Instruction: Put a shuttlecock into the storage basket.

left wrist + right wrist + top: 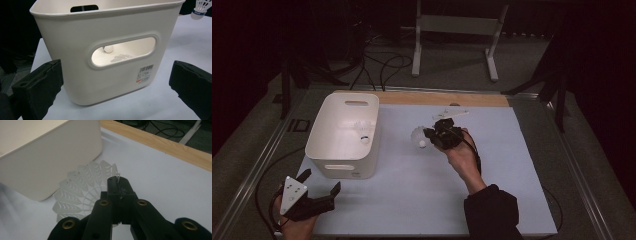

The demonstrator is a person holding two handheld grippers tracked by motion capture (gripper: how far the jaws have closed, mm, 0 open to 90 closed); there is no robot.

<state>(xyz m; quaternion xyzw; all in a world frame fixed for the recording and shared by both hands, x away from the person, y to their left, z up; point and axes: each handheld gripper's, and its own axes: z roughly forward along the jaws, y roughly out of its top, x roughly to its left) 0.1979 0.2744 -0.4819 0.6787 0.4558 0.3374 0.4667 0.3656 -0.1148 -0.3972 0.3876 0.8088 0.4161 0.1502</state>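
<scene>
A white plastic shuttlecock hangs just above the pale blue table top, right of the white bin. My right gripper is shut on the edge of its skirt. In the right gripper view the jaws pinch the feathered rim of the shuttlecock, with the bin's wall close behind it. My left gripper rests open at the table's near left corner, facing the bin. Its fingers stand wide apart with nothing between them. Another shuttlecock lies inside the bin, and its cork shows through the handle slot.
A wooden strip runs along the table's far edge. Behind it are floor cables and a white stand's legs. A metal rail borders the table on the left. The held shuttlecock shows at the left gripper view's top right.
</scene>
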